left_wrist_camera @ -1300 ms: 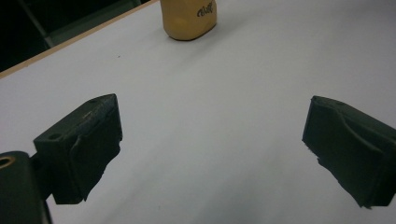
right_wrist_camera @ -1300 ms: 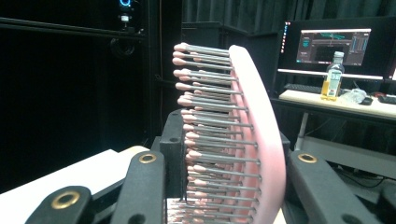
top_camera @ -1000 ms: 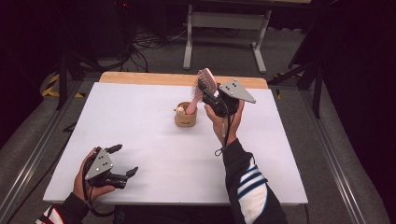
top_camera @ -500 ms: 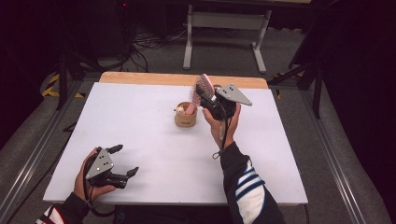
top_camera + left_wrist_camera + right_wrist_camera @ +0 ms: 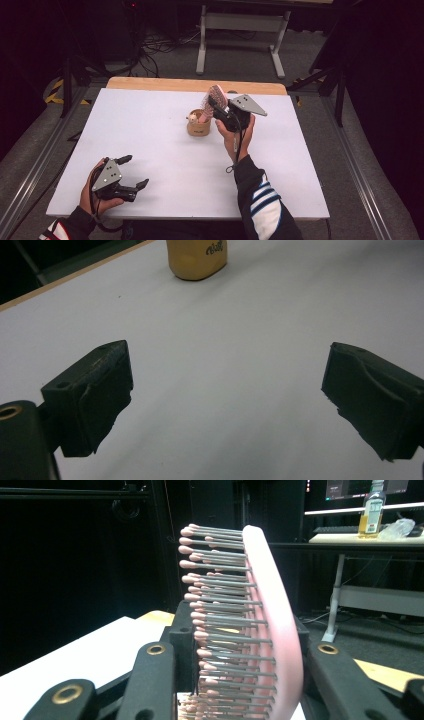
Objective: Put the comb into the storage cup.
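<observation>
My right gripper [image 5: 217, 108] is shut on a pink hairbrush [image 5: 216, 94] with grey pink-tipped bristles, held head up above the middle of the white table [image 5: 150, 135]. In the right gripper view the brush [image 5: 272, 620] stands between the two black jaws. Its lower end reaches down to the mouth of a small tan cup [image 5: 198, 126]; a small pale item lies at the cup's rim. At the near left corner my left gripper [image 5: 136, 171] rests open and holds nothing. The left gripper view has the cup [image 5: 196, 257] far ahead of the wide-apart jaws.
A wooden strip [image 5: 195, 85] runs along the table's far edge. Behind it stand a grey metal frame [image 5: 240, 22] and cables on the floor. A bottle [image 5: 371, 511] sits on a distant desk.
My right hand has sunk a little with the brush, bringing it closer to the cup. The left hand has stayed where it was.
</observation>
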The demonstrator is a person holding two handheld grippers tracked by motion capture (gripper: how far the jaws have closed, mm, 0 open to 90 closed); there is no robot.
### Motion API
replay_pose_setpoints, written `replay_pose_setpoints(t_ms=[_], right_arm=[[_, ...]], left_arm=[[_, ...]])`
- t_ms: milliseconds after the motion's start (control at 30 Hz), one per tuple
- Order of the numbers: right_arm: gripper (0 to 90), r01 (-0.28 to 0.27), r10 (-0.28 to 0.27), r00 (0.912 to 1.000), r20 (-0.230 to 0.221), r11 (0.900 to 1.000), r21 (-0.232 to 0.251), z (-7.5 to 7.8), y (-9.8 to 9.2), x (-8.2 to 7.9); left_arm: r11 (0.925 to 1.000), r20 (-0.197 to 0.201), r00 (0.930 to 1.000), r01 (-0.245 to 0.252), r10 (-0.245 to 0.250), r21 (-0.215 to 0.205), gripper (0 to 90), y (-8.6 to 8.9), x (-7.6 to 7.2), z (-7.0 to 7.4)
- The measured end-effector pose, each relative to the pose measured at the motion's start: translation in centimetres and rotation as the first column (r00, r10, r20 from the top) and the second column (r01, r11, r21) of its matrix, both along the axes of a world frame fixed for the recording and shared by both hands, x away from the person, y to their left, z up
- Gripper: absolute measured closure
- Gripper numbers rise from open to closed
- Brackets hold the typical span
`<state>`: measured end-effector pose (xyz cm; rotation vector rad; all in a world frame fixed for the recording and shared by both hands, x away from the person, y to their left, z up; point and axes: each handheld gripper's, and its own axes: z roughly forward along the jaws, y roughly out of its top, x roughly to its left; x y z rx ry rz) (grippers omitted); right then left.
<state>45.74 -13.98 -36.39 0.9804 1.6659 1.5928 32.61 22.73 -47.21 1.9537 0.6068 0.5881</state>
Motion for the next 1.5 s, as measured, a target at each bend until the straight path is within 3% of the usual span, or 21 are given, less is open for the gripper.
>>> replay_pose_setpoints(t_ms=[667, 1100, 1500], right_arm=[[62.3, -0.012, 0.012, 0.9997, -0.019, 1.0, 0.013, -1.4, -0.3, 0.0], [60.9, 0.013, -0.012, 0.9992, -0.039, 0.999, 0.034, -2.4, -1.0, -0.1], [56.2, 0.026, -0.027, 0.9977, -0.061, 1.0, -0.01, -3.1, -1.7, -0.1]], left_arm=[[1.0, -0.008, 1.0, 0.003, -0.003, 0.003, 7.1, -0.1, 0.1, -0.1], [1.0, -0.009, 1.0, 0.005, -0.005, 0.001, 7.2, -0.1, 0.1, -0.1], [1.0, -0.011, 0.9999, 0.004, -0.004, 0.006, 7.5, -0.2, 0.1, -0.1]])
